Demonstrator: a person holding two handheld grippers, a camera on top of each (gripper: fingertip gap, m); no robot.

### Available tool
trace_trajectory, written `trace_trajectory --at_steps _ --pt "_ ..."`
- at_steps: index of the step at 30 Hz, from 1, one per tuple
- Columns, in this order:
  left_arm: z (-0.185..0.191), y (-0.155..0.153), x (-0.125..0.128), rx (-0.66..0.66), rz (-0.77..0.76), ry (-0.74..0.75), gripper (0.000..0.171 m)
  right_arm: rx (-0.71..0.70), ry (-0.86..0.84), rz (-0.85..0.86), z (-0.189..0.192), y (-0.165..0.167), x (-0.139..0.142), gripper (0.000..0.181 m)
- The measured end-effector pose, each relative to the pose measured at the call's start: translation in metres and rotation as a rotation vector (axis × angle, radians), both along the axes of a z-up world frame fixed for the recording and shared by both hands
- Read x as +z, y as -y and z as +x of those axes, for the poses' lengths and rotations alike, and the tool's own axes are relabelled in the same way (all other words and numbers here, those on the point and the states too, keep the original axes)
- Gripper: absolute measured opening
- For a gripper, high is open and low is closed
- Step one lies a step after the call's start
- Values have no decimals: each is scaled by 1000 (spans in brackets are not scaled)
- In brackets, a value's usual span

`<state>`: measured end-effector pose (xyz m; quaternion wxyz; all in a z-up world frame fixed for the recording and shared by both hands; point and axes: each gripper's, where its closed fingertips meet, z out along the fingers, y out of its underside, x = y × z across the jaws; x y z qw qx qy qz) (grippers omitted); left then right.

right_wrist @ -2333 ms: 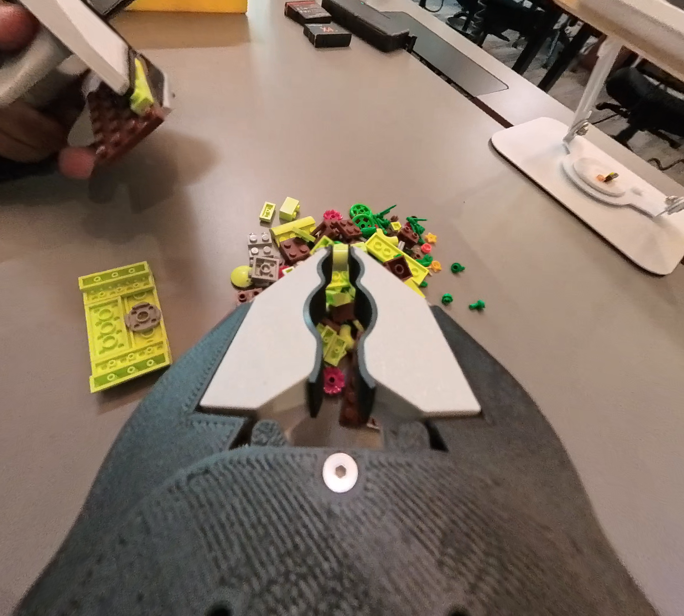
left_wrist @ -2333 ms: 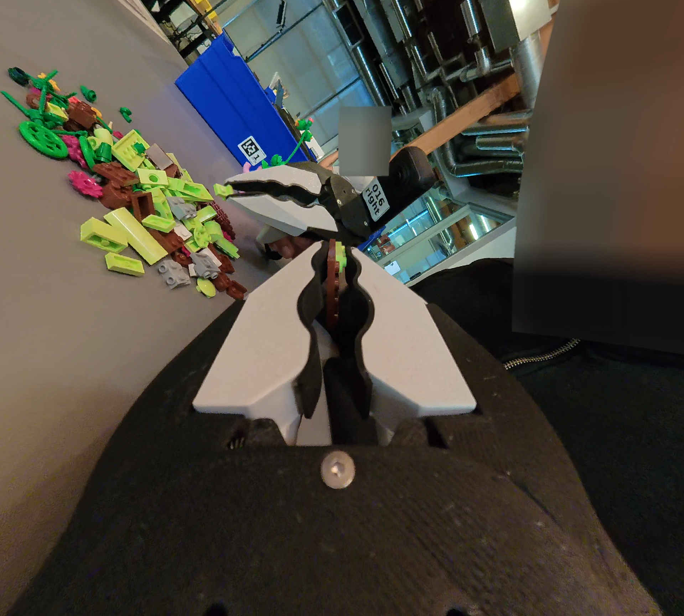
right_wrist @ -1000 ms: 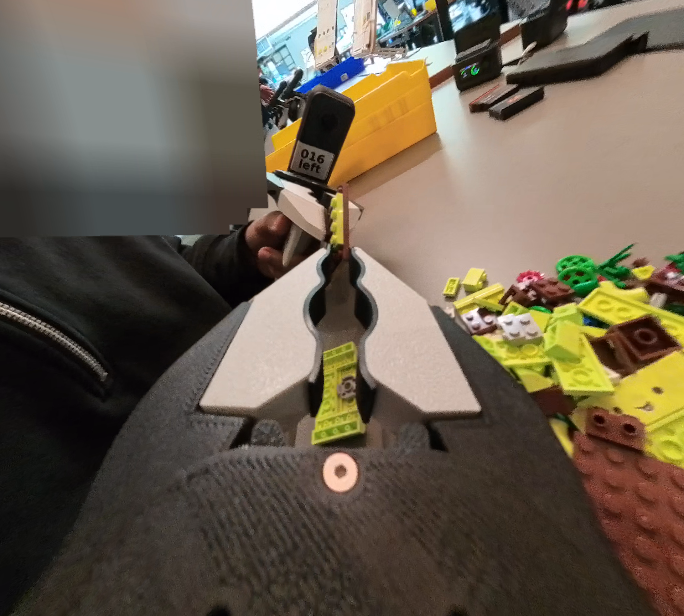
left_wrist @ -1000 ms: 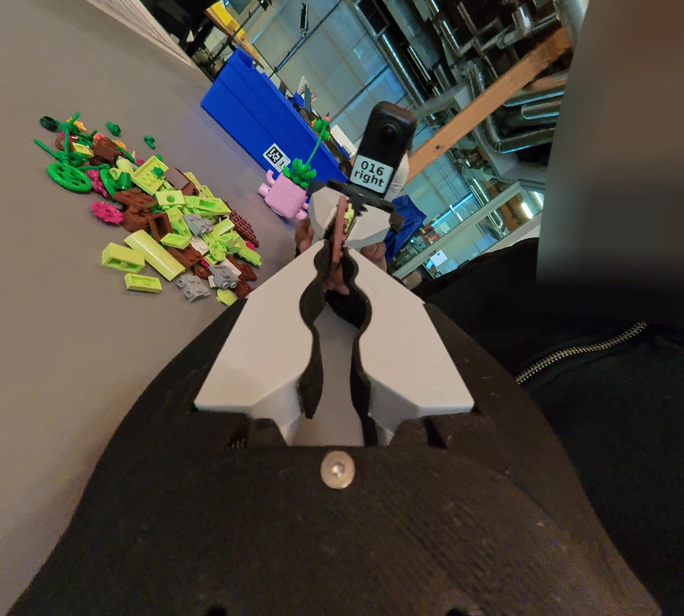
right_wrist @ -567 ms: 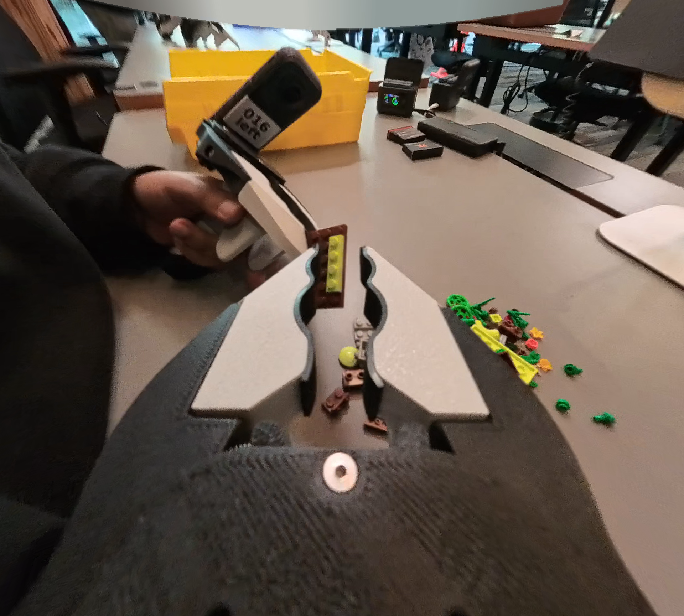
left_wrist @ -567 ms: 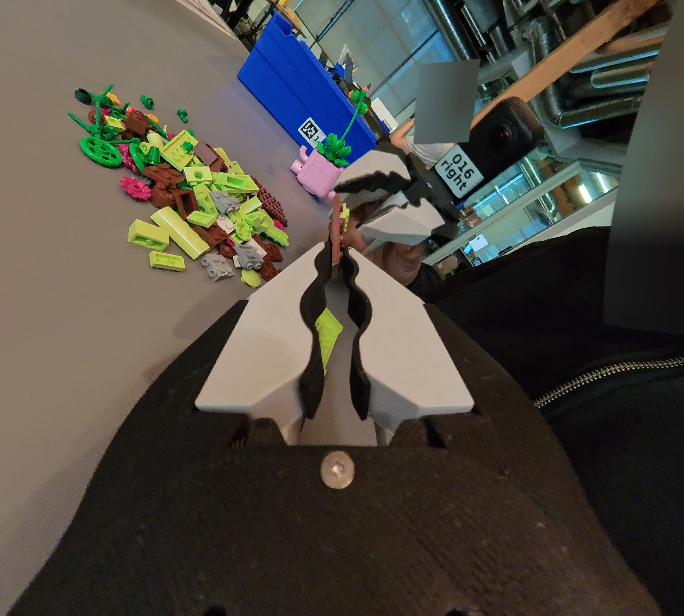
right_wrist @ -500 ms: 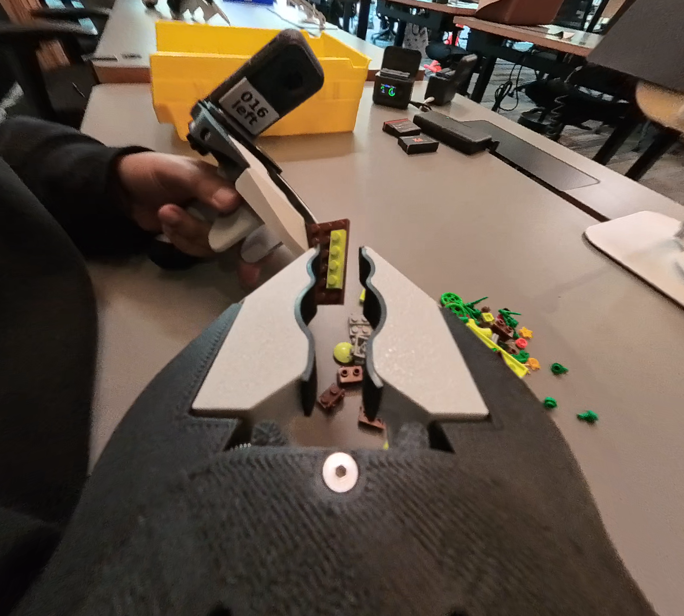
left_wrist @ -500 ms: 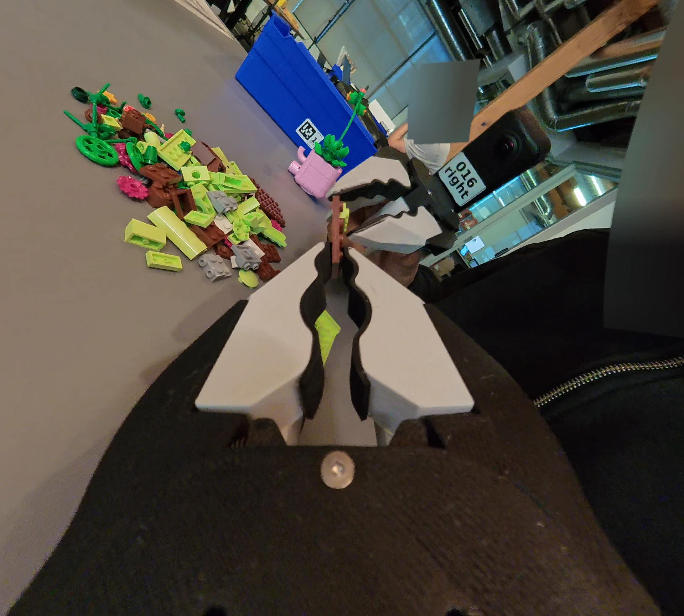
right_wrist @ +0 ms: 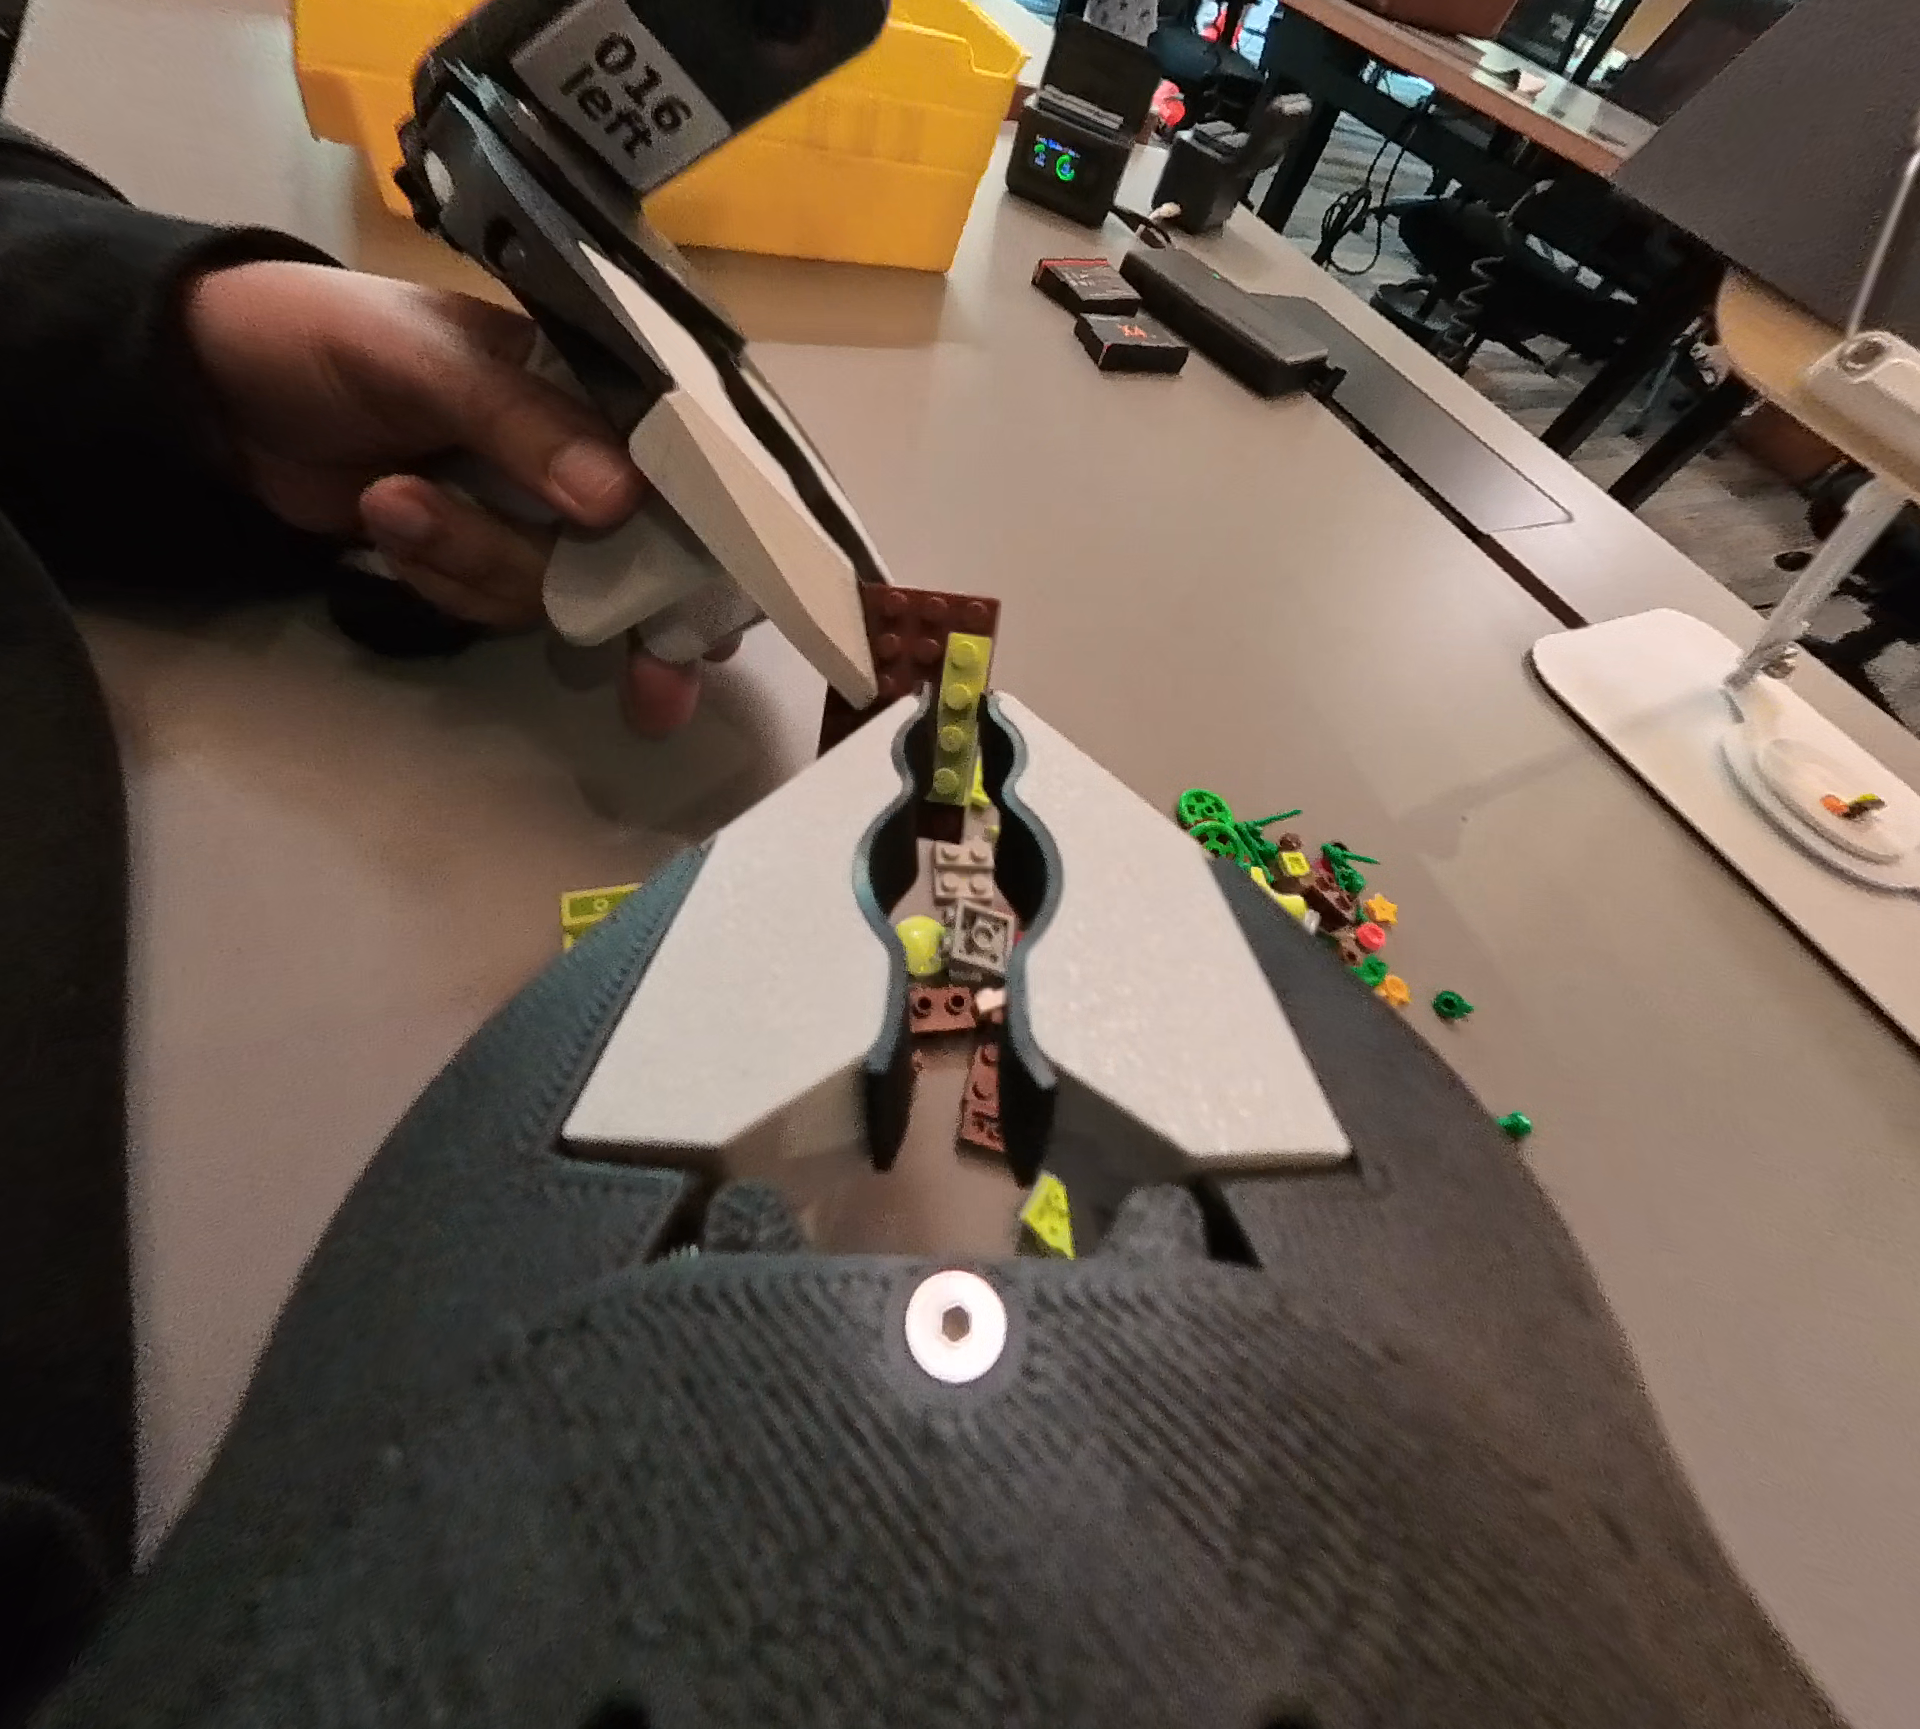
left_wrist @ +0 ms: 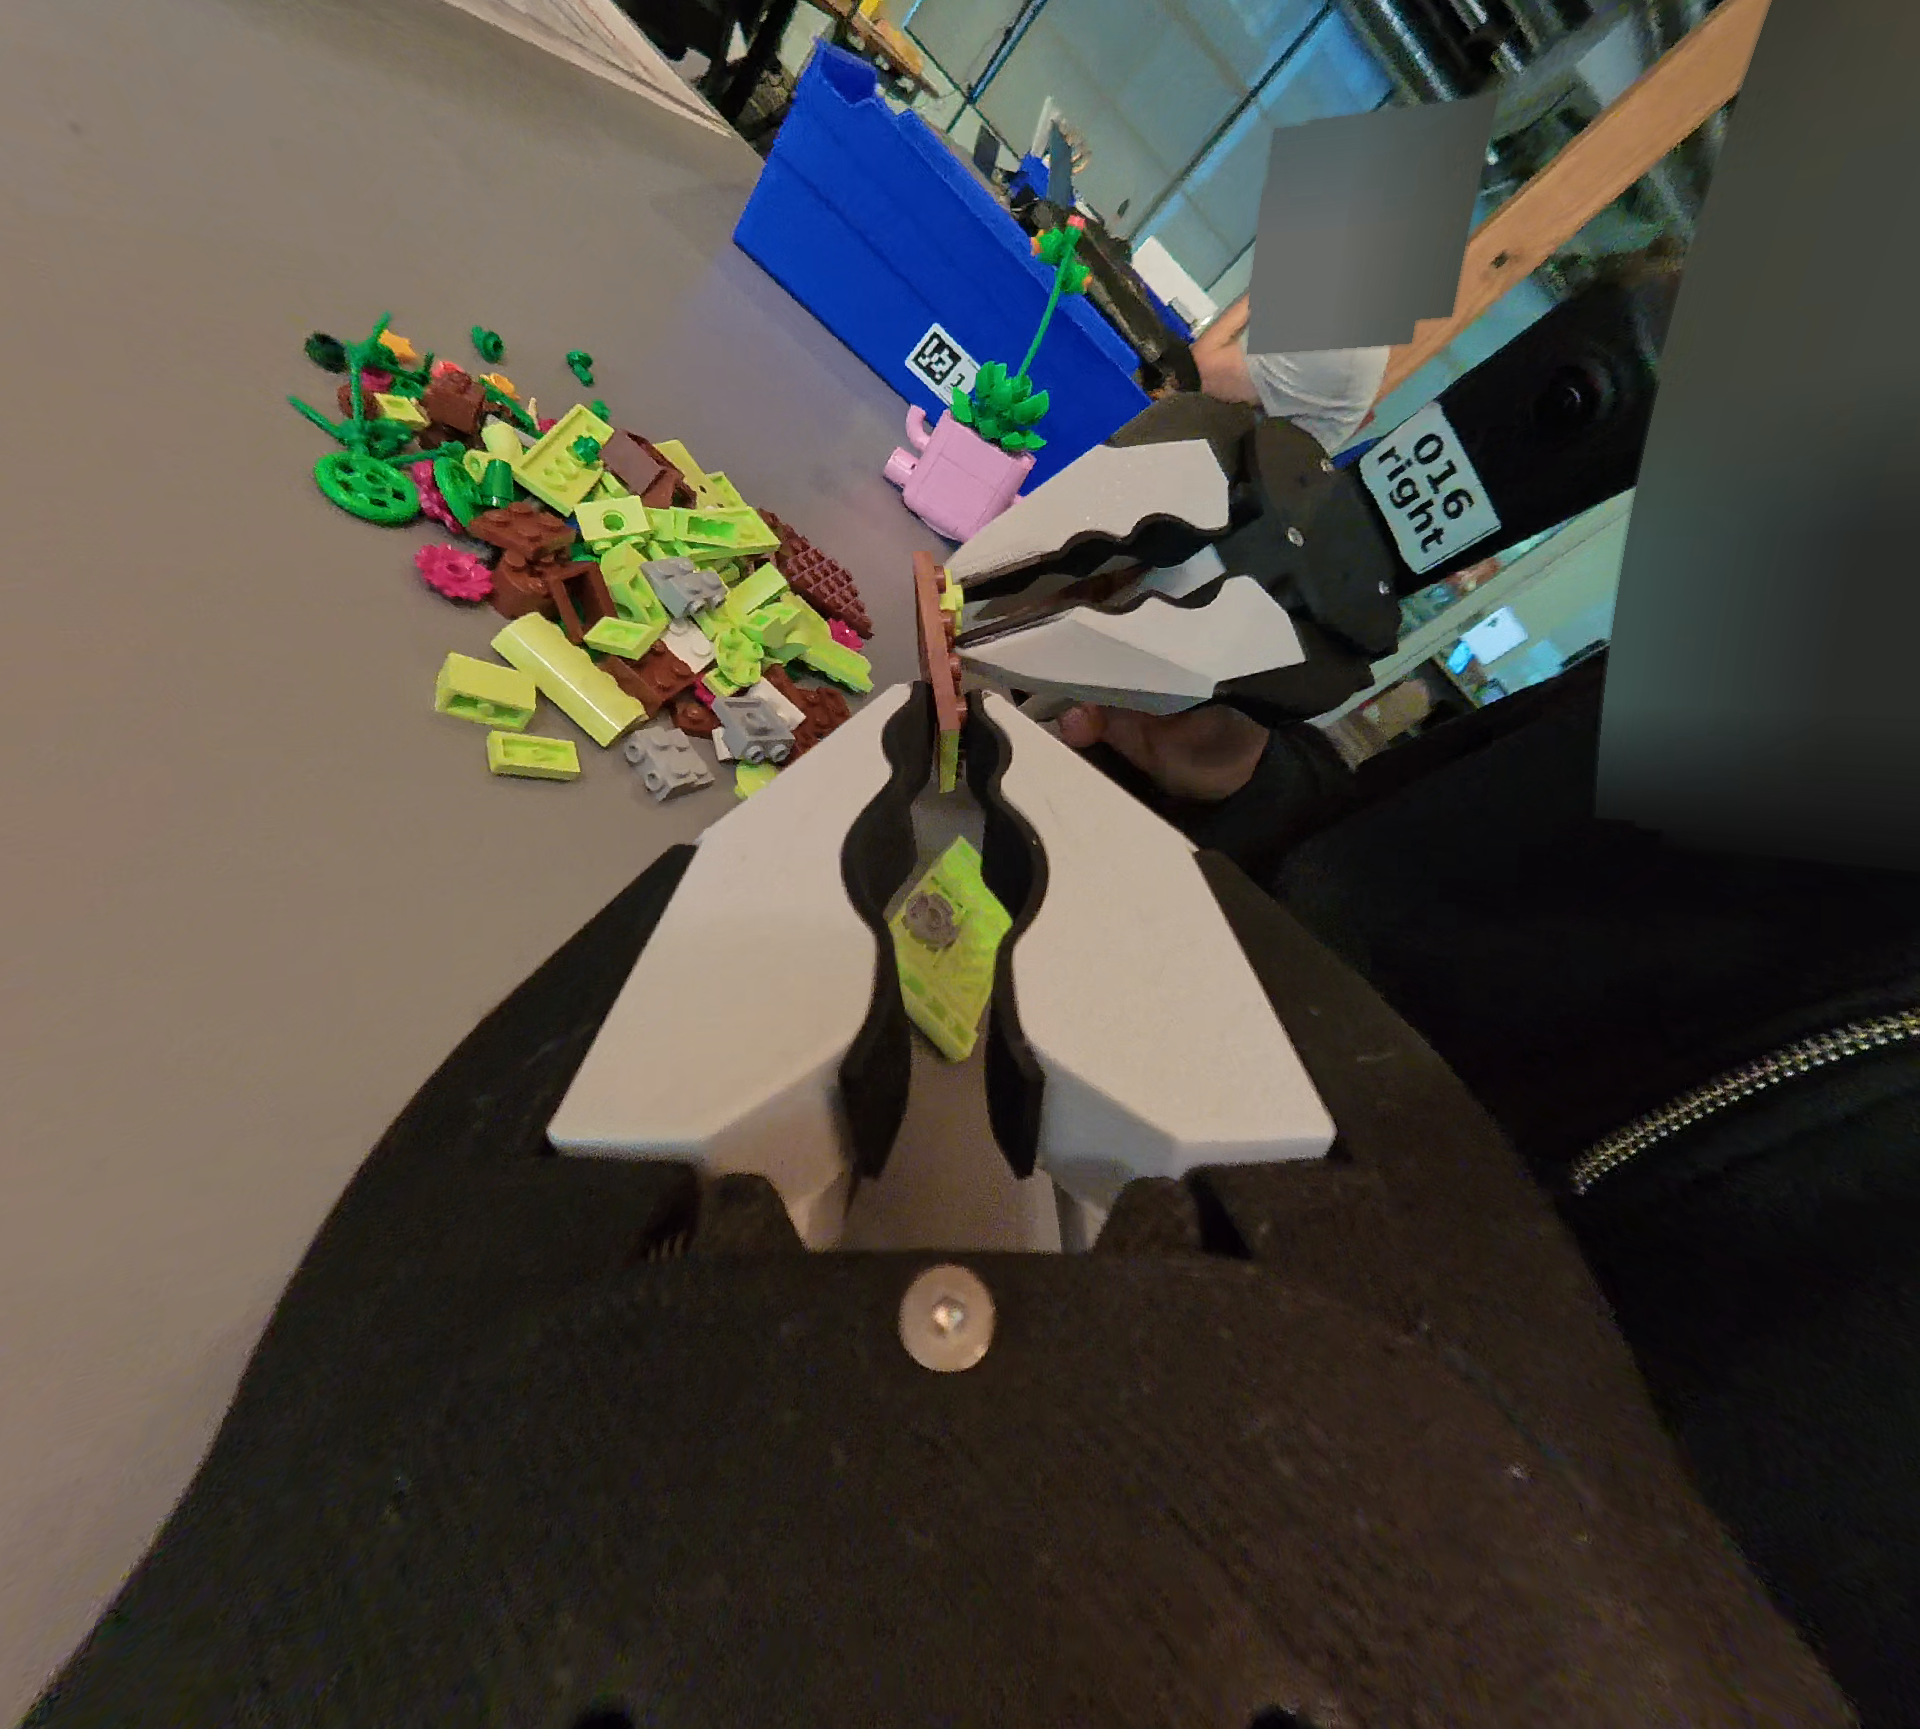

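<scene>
My left gripper (left_wrist: 940, 705) is shut on the edge of a brown studded plate (left_wrist: 938, 640) and holds it upright above the table. A narrow lime brick (right_wrist: 961, 692) sits on the plate's studded face (right_wrist: 925, 625). My right gripper (right_wrist: 956, 715) is shut on this lime brick. In the left wrist view the right gripper (left_wrist: 961, 614) reaches in from the right to the lime brick (left_wrist: 949, 601). In the right wrist view the left gripper (right_wrist: 871, 640) comes from the upper left, held by a hand (right_wrist: 416, 432).
A pile of lime, brown, grey and green bricks (left_wrist: 623, 557) lies on the grey table, also in the right wrist view (right_wrist: 1299, 879). A lime plate with a grey round piece (left_wrist: 951, 941) lies below. Blue bin (left_wrist: 883, 245), pink brick flowerpot (left_wrist: 961, 474), yellow bin (right_wrist: 665, 48), white lamp base (right_wrist: 1714, 744). The grippers are tip to tip, or close to it.
The right gripper was open around the brown plate half a second ago; its fingers have now closed on the lime brick. The left gripper keeps its hold on the plate.
</scene>
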<state>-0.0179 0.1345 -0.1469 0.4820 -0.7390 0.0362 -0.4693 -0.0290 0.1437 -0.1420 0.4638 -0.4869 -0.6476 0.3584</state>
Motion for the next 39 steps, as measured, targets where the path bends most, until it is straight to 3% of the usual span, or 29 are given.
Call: trace_trajectory --at_steps 4,9,13,14,16,18,20,22,25,32,39 --pt "-1 -2 -4 38 14 -106 1 -37 49 13 0 -2 -6 6" --pt "-1 -4 -4 101 102 -329 1 -69 72 -92 0 -5 -5 5" --pt "-4 -9 -2 153 103 -373 0 -92 64 -96 1 -8 -3 4" --pt "-8 -11 -3 178 97 -385 0 -102 60 -86 3 -10 -2 0" --pt "-48 -17 -6 348 91 -520 0 -127 -13 -85 10 -18 12 0" --pt "-59 -14 3 353 82 -336 0 -119 -75 -160 12 -21 22 0" --pt "-50 -13 6 319 95 -284 0 -105 -74 -203 9 -21 18 0" --pt "-34 -14 8 281 135 -362 1 -98 -93 -173 6 -20 19 6" --pt "-8 -13 9 192 155 -358 0 -71 -105 -124 1 -15 19 17" --pt "1 -11 6 150 139 -321 0 -46 -77 -100 -1 -8 15 6" --pt "0 -12 0 183 175 -483 1 -45 -43 -143 0 -10 9 5"
